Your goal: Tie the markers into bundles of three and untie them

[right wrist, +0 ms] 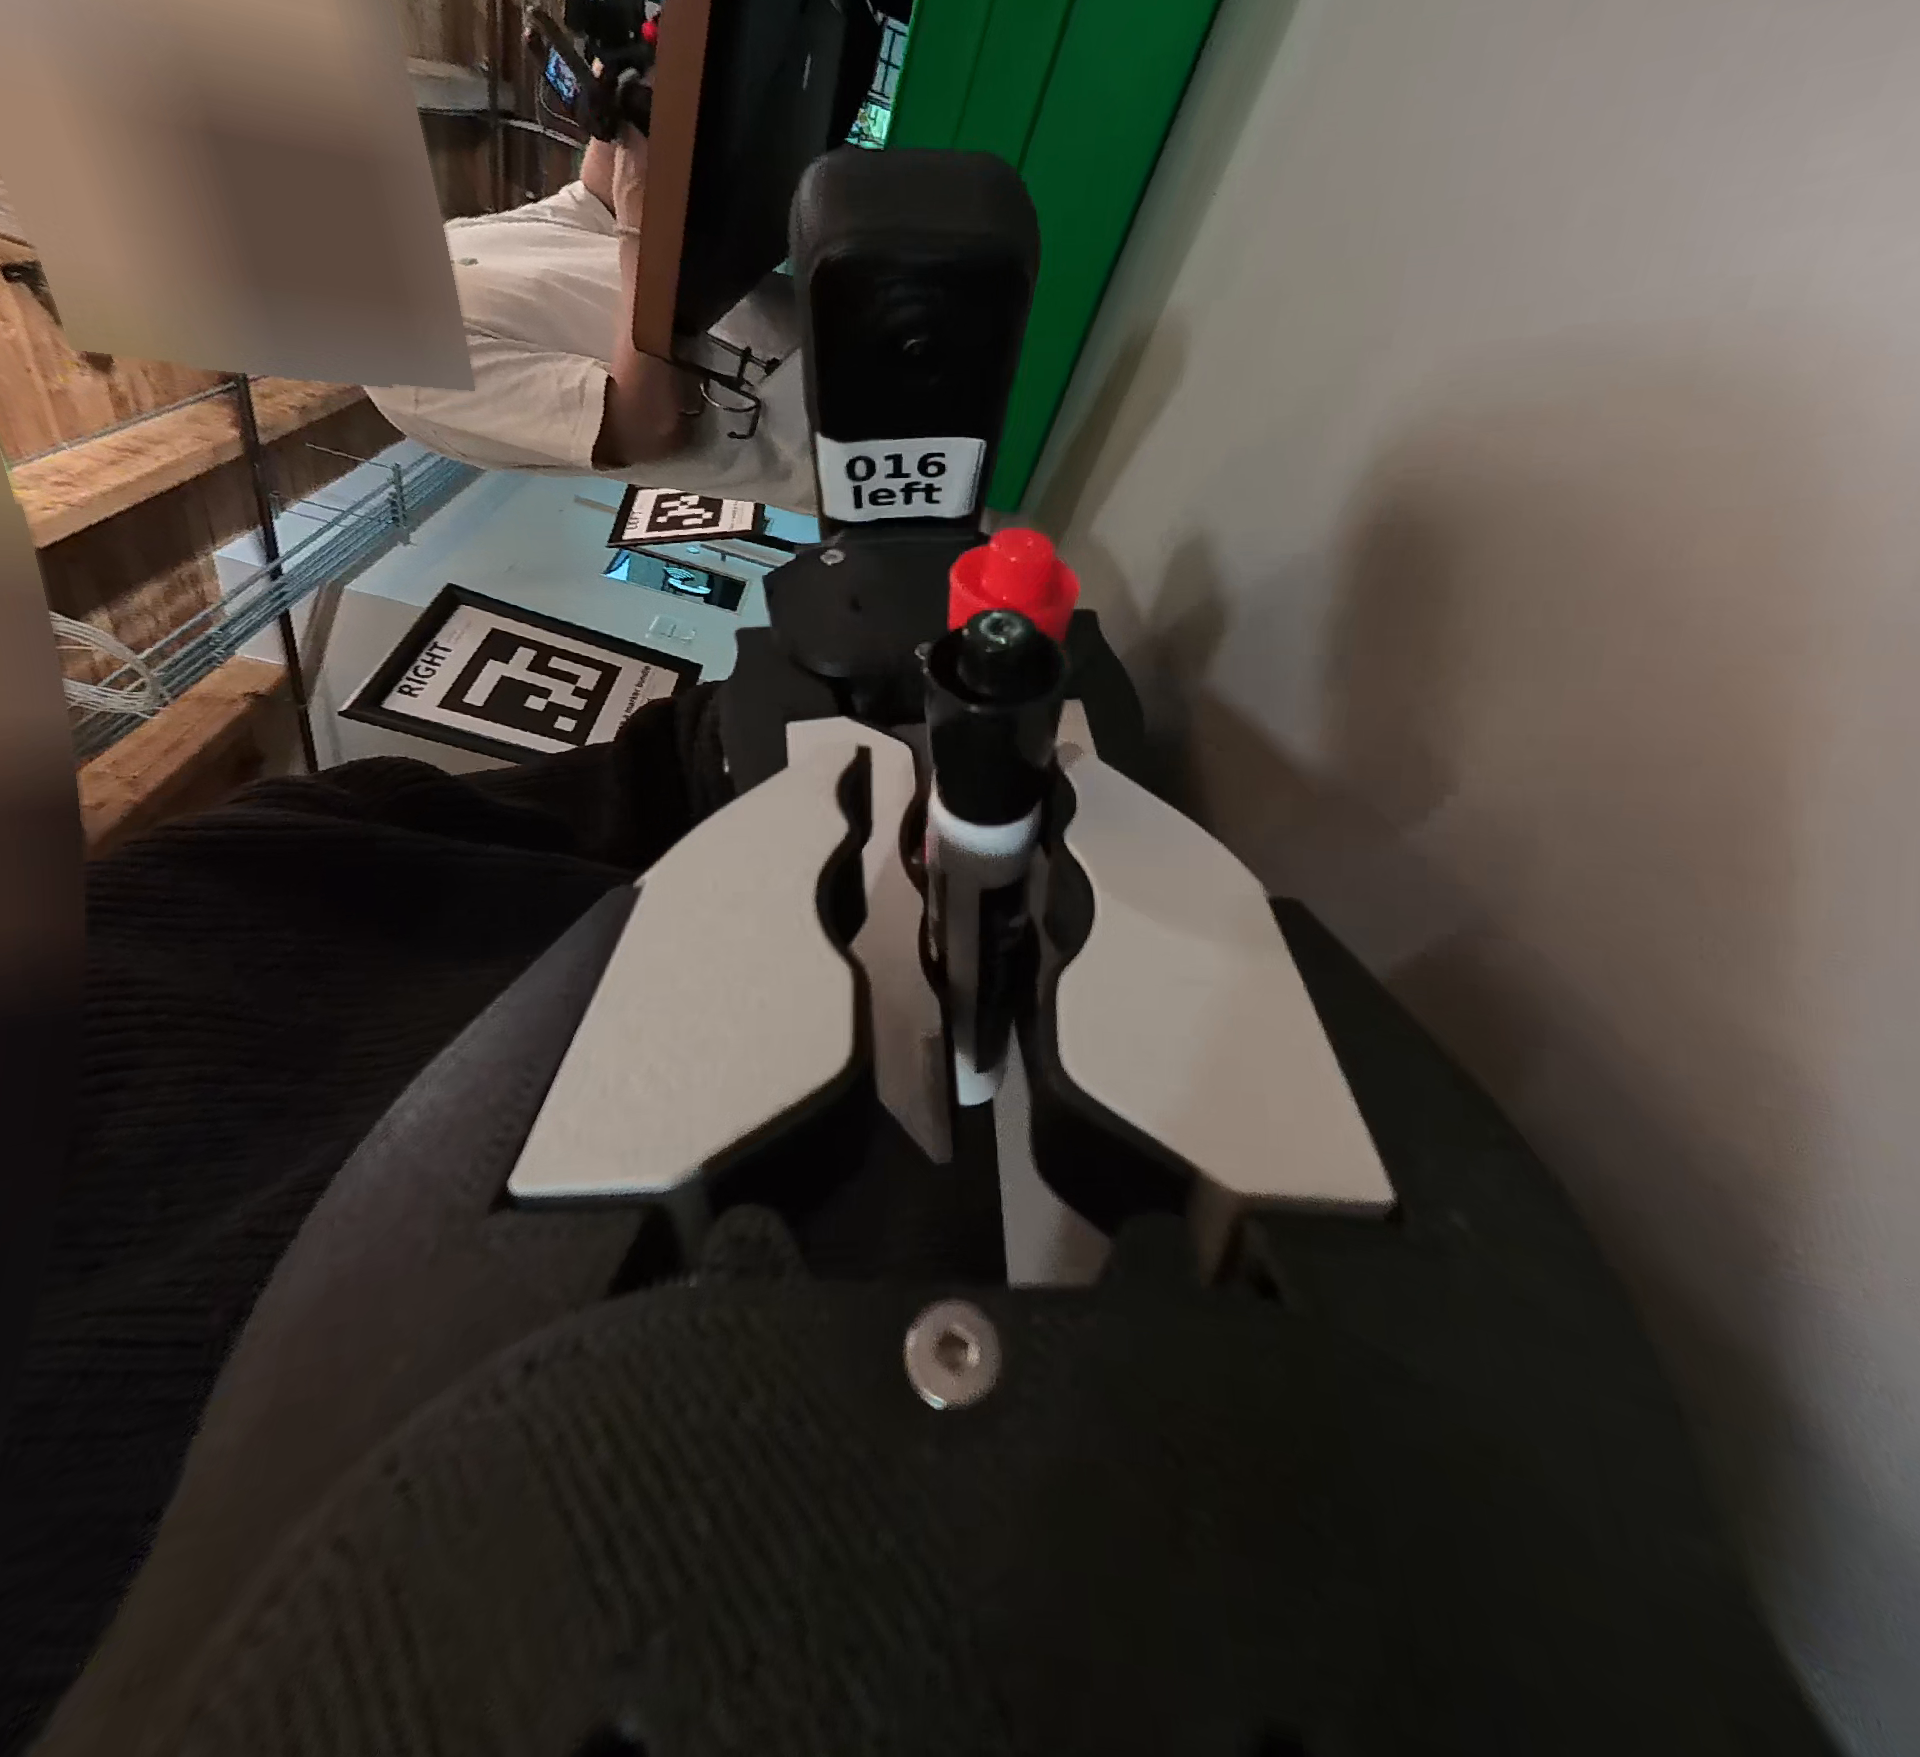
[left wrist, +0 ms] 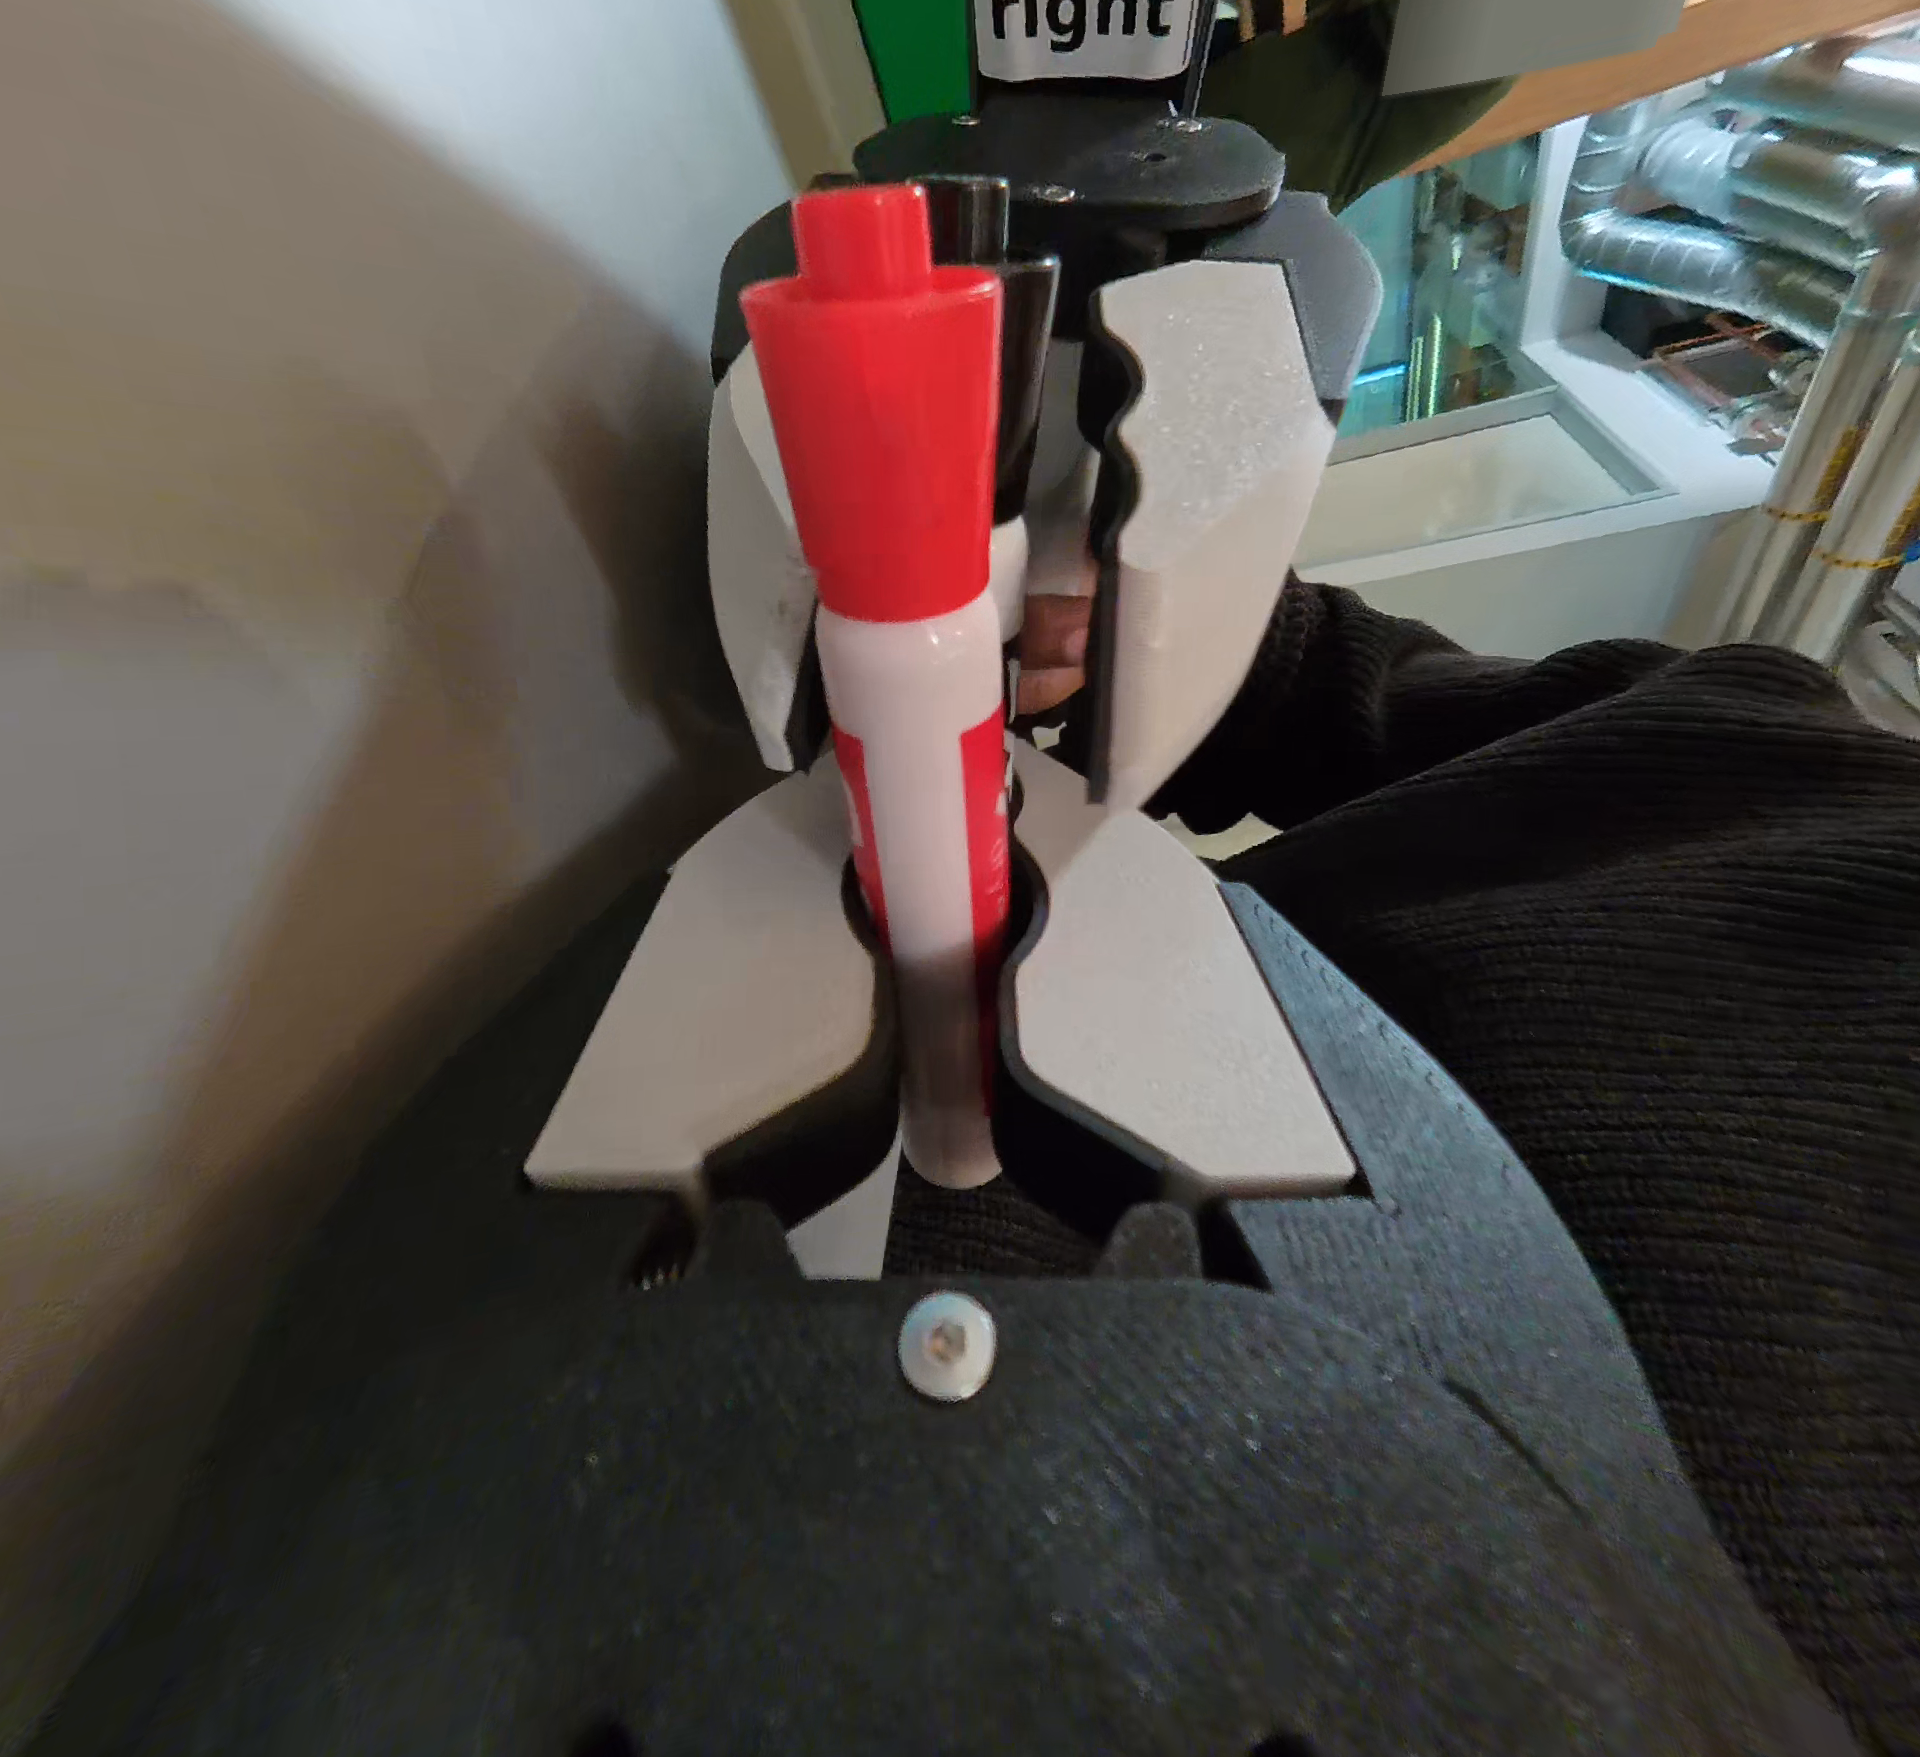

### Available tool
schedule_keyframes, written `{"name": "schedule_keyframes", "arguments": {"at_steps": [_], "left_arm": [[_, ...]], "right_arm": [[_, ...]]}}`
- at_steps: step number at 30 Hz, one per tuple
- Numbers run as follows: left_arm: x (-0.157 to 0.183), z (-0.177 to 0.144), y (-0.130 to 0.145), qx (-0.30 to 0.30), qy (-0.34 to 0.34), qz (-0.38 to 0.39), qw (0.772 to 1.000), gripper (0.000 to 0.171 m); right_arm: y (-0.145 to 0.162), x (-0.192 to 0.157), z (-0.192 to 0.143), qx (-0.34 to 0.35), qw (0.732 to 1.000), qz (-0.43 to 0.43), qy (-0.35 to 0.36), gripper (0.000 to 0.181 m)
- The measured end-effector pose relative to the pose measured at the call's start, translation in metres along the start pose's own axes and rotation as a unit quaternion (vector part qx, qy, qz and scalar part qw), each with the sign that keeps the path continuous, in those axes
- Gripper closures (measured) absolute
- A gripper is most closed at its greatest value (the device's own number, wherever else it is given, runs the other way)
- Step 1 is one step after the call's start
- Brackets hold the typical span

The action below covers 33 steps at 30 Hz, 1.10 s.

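The left gripper is clamping the white barrel of a red-capped marker between its grey fingers, the jaws closed snugly on it. The marker's long axis is running straight forward along the fingers, red cap pointing away from the camera toward the facing right gripper.

The right gripper is standing partly open around a black-capped marker; the barrel is lying against the right-hand finger, with a gap on the other side, so whether it is being pinched cannot be told. This marker is likewise lying along the fingers, black cap pointing forward at the left gripper.

The two grippers are meeting nose to nose, the markers lying side by side, caps pointing opposite ways. Two markers are showing, one red and one black. A black knitted sleeve is lying beside the grippers.
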State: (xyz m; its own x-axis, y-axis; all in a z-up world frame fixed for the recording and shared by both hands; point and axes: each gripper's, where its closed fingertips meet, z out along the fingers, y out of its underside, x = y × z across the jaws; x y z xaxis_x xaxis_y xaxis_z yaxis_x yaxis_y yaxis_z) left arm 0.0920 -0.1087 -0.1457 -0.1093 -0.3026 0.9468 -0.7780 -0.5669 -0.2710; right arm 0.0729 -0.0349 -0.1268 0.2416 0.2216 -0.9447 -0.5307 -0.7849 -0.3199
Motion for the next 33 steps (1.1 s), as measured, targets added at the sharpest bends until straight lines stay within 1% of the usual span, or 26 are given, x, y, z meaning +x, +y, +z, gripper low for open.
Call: {"name": "schedule_keyframes", "arguments": {"at_steps": [3,10,15,19,22,27,33], "left_arm": [[0.001,-0.001,-0.001,0.002,0.000,-0.001,1.000,0.157],[-0.005,-0.003,0.000,-0.005,-0.035,0.022,0.999,0.157],[-0.005,-0.004,0.000,-0.005,-0.033,0.022,0.999,0.158],[-0.001,-0.005,-0.003,0.003,-0.019,0.018,1.000,0.157],[0.001,-0.007,-0.005,0.010,-0.009,0.010,1.000,0.157],[0.003,-0.009,-0.009,0.022,-0.001,0.011,1.000,0.157],[0.004,-0.013,-0.016,0.043,0.010,0.000,0.999,0.157]], "right_arm": [[-0.001,0.002,-0.001,0.003,1.000,0.003,0.003,0.156],[-0.001,0.005,-0.001,0.004,1.000,-0.002,0.012,0.162],[-0.001,0.004,-0.002,0.003,1.000,-0.006,0.011,0.162],[-0.002,0.002,-0.003,0.003,1.000,-0.011,0.005,0.162],[-0.004,0.000,-0.005,0.008,1.000,-0.010,-0.001,0.160],[-0.011,-0.003,-0.009,0.023,1.000,-0.005,-0.011,0.145],[-0.016,-0.002,-0.015,0.030,1.000,-0.007,-0.007,0.145]]}}
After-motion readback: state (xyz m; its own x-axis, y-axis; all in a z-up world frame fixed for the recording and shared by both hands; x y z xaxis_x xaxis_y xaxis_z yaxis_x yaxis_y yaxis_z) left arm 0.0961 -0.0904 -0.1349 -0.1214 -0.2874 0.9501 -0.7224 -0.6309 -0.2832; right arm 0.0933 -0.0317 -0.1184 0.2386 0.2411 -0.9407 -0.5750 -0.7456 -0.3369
